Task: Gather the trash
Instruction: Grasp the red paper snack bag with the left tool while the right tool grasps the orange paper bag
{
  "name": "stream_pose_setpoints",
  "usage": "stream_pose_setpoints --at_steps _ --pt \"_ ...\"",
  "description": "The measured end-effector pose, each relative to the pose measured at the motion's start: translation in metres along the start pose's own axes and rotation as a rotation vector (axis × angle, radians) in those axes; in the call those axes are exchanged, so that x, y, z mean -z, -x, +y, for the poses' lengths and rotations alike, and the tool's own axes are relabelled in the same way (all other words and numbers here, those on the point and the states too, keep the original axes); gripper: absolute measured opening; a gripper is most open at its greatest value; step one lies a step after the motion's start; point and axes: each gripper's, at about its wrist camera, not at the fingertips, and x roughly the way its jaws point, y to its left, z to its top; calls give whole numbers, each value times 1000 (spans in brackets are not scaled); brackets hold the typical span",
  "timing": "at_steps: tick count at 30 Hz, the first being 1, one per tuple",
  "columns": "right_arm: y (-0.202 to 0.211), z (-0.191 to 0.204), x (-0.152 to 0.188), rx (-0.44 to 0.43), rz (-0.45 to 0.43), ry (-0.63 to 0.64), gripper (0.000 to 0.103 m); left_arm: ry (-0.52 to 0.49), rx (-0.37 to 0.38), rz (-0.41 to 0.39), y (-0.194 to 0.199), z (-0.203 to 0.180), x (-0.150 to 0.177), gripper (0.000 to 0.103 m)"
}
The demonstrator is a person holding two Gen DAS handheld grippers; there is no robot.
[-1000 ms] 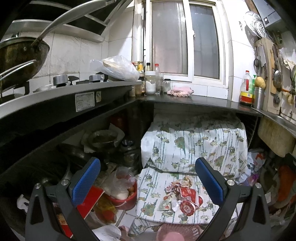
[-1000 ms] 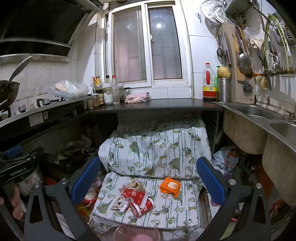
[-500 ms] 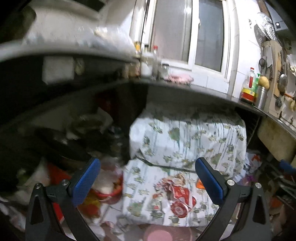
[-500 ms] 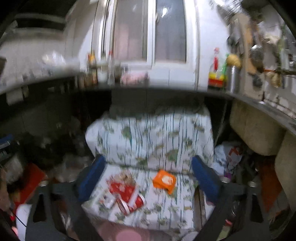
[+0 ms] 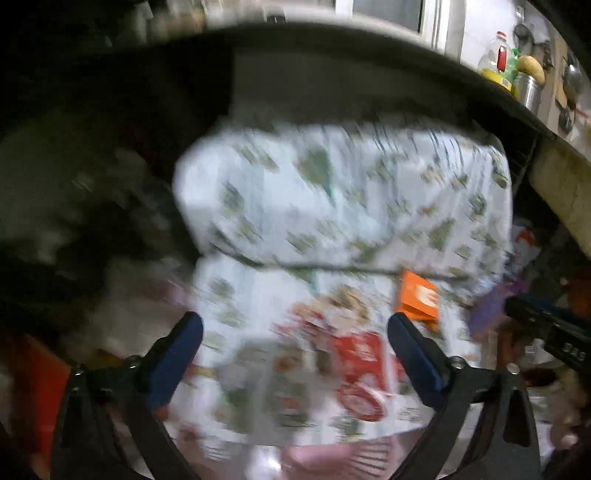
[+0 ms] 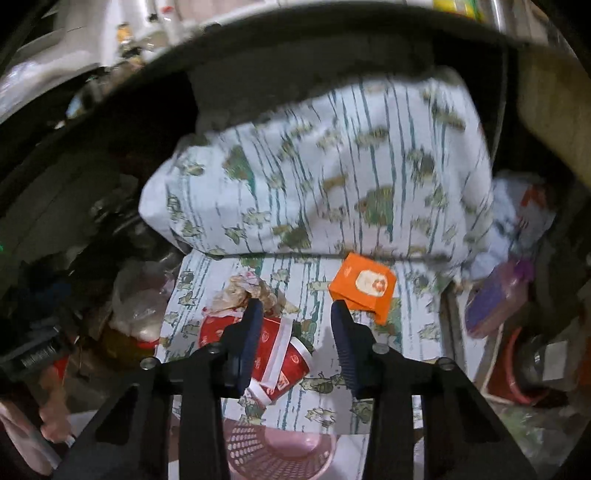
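Under a dark kitchen counter [image 6: 332, 33], a leaf-patterned cloth [image 6: 332, 177] drapes a low surface where the trash lies: a crushed red paper cup [image 6: 284, 354] beside crumpled wrappers [image 6: 243, 291], and an orange carton [image 6: 364, 286] a little to their right. A pink mesh basket [image 6: 273, 454] sits at the cloth's near edge. The right gripper [image 6: 295, 345] points steeply down, its jaws just closing to a narrow gap with nothing gripped between them; the left gripper [image 5: 295, 354] hovers wide open and empty, having narrowed only slightly. A clean pickup likely means straddling one piece squarely and closing without pinching cloth. The right wrist view shows the trash sharply, plus the basket's weave. The left wrist view is badly blurred, but catches the other gripper's black body at right and bottles [image 5: 498, 59] on the counter.
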Motion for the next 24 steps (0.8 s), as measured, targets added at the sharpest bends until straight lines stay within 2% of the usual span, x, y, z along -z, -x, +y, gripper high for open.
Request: stream_pose_setpoints --at_steps 2,4,5,6,8,11,14,16,18,19,20,24 --pt "-18 -3 -7 39 -1 25 38 37 88 86 -33 1 -1 92" --pt "-32 -6 -11 70 -34 53 38 118 201 210 -74 5 1 90" --pt "-39 -7 -13 65 -44 65 44 144 225 241 -86 3 2 85" --pt "-45 -9 -13 48 -45 64 48 171 240 280 -104 2 5 83" --pt "-61 -18 -12 4 -11 15 63 160 235 326 -120 -4 8 80" --pt "-85 -29 -9 -26 95 -54 70 94 212 386 -144 -22 17 73" --pt "-102 -42 -3 -61 163 -142 71 61 159 402 -147 -25 24 55" --pt "-109 -48 1 -55 191 -175 71 36 119 378 -147 -27 27 51" --pt "-116 -52 4 -23 205 -185 73 53 125 388 -148 -23 29 26" --pt "-118 -55 6 -11 212 -196 79 70 142 388 -147 -22 29 20" --pt "-121 -60 6 -6 215 -216 79 81 154 382 -146 -21 29 12" --pt "-135 -80 1 21 227 -261 80 109 193 325 -133 -13 23 5"
